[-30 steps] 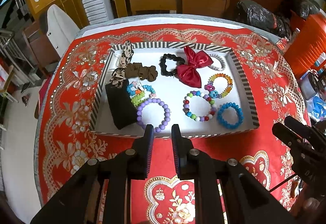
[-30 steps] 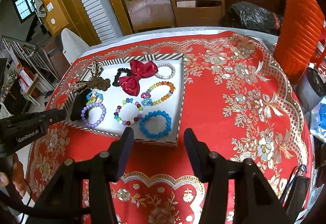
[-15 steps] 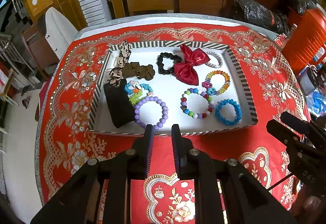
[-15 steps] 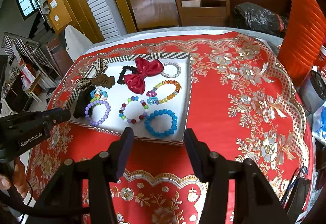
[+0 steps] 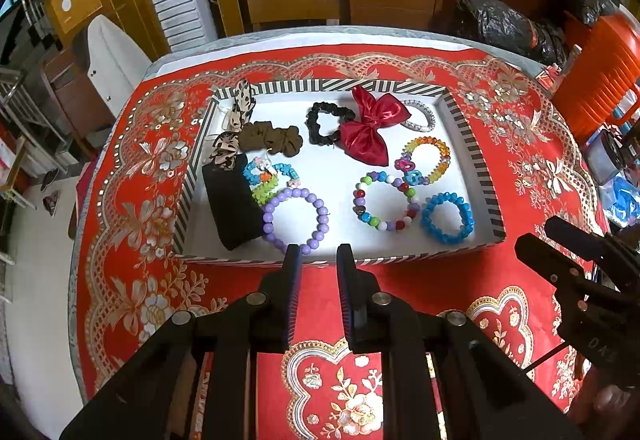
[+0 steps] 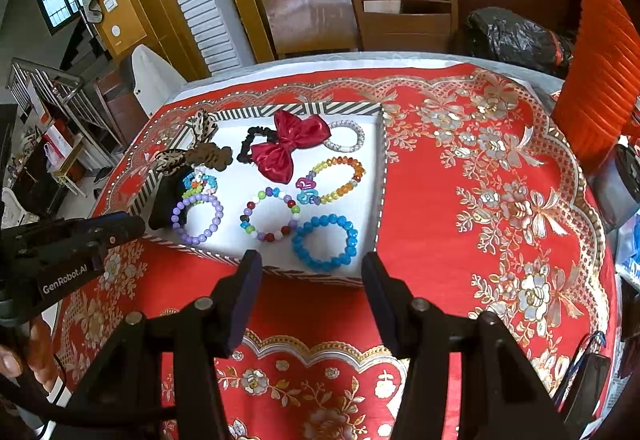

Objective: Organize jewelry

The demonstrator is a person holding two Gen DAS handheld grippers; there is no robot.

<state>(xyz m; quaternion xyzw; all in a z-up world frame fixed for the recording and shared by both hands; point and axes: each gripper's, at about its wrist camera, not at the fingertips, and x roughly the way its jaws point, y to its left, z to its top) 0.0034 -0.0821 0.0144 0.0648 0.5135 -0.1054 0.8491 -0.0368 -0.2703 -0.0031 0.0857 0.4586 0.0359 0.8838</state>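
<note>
Right gripper [image 6: 310, 260] hangs wide open and empty at the tray's [image 6: 382, 168] near rim, the blue bracelet [image 6: 324, 242] lying flat at twelve o'clock, nearest. Left gripper [image 5: 316, 254], narrowly parted and empty, faces the purple bracelet [image 5: 296, 220] at eleven.

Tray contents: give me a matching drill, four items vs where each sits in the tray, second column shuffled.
Items:
1. red bow
2. blue bracelet
3. black pouch
4. purple bracelet

Places in the tray:
A. near-right corner
B. along the left wall
C. near edge, just ahead of the left claw
D. far half, overlapping the black scrunchie

Pairs: 1-D, 2-A, 3-B, 4-C
</note>
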